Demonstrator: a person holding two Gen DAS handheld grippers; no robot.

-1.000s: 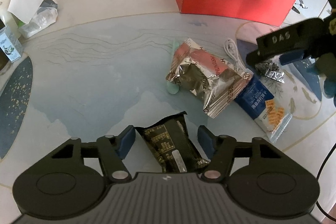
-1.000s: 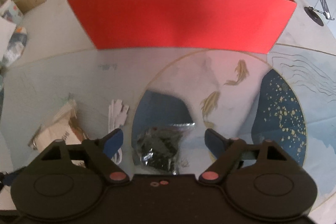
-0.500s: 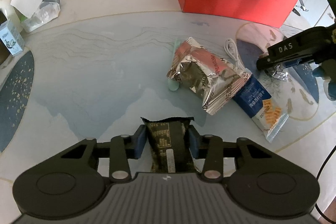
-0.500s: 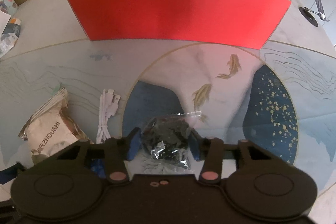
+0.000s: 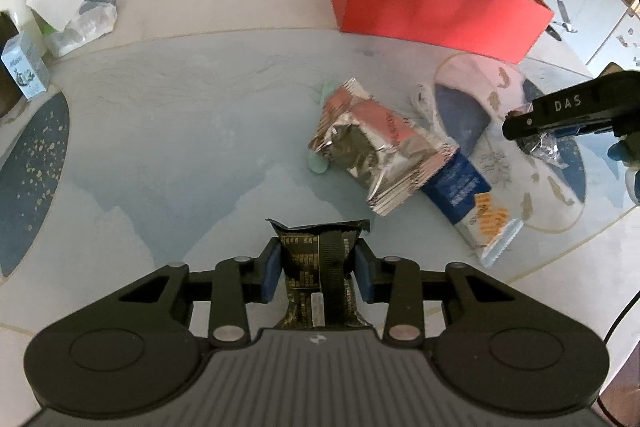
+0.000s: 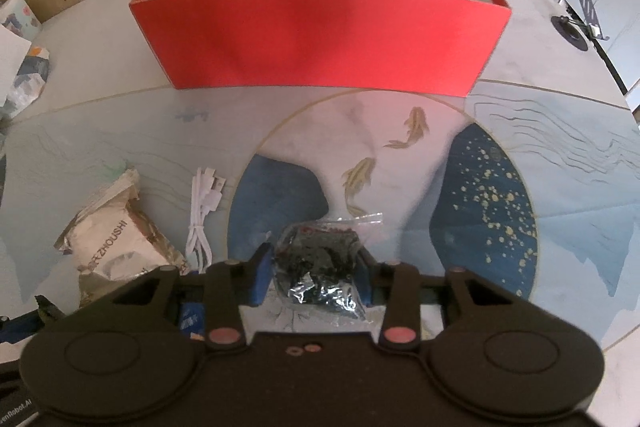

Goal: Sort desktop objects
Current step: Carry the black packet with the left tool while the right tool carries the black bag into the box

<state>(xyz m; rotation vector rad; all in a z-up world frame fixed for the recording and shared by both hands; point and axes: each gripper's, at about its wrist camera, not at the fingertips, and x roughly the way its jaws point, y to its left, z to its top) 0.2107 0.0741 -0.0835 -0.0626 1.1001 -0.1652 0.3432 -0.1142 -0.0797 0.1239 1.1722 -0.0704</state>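
Risks first. Both claws have soft, crinkly packets, and we judge slip the main hazard. The left claw (image 5: 318, 275) is closing on the dark gold-printed packet (image 5: 320, 259); its blue pads press the packet's sides at mid-length, with the torn top edge poking out ahead of the fingertips. Foil creases under squeeze, so it could slide out on the lift.

The right claw (image 6: 316, 275) is also closing, on a clear bag of dark bits (image 6: 320, 267). The pads touch both flanks and the bag bulges between them. Its loose contents may shift, and the slack film could pull free or snag.

The red box (image 6: 320, 39) stands open beyond the right claw, on the far side of the counter (image 6: 120, 147); its near wall stands high, so a low carry could clip it.

The silver snack bag (image 5: 372, 151), blue sachet (image 5: 460, 187) and white cable (image 6: 202, 211) lie between the two claws, untouched.
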